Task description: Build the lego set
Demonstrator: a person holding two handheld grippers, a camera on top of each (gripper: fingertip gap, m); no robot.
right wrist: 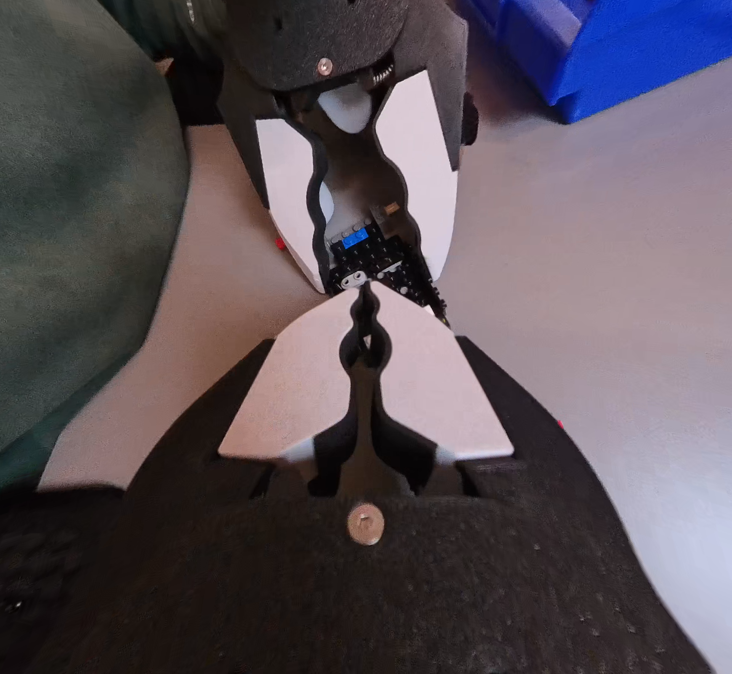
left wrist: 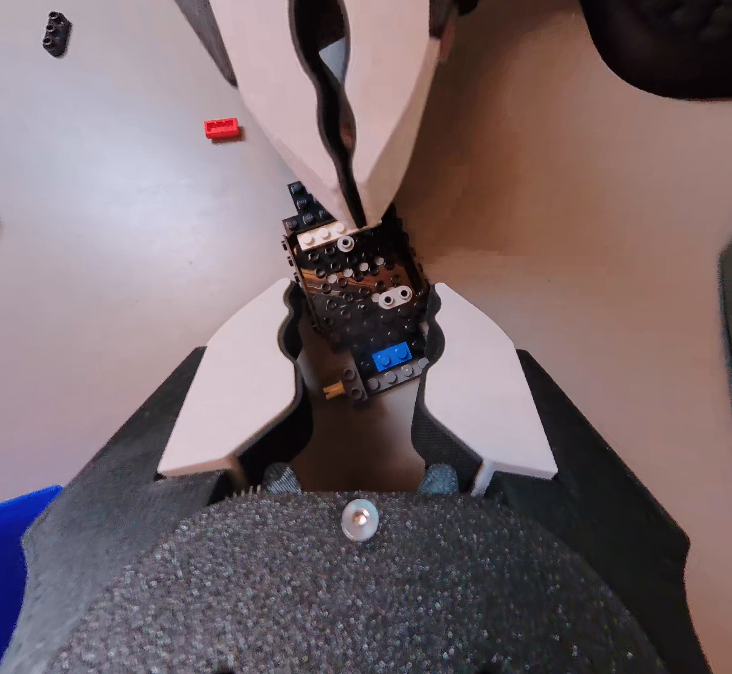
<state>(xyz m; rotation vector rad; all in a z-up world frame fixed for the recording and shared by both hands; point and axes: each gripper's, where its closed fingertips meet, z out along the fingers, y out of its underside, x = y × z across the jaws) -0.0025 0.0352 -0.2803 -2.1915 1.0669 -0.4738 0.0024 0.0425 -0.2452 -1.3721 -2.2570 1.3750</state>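
My left tongs (left wrist: pixel 358 322) clamp the black brick model (left wrist: pixel 356 291) while my right tongs (left wrist: pixel 358 221), clenched, press its far end, risking a popped plate.

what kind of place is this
Probably a hobby or lab workbench for toy-brick building: a plain grey table, a black brick model held between the left gripper and right gripper, loose bricks such as a red brick, and a blue bin.

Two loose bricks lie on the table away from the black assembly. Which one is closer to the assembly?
The red brick. It lies just left of the right gripper's fingers, not far from the black assembly. The black brick lies much farther out, toward the upper left.
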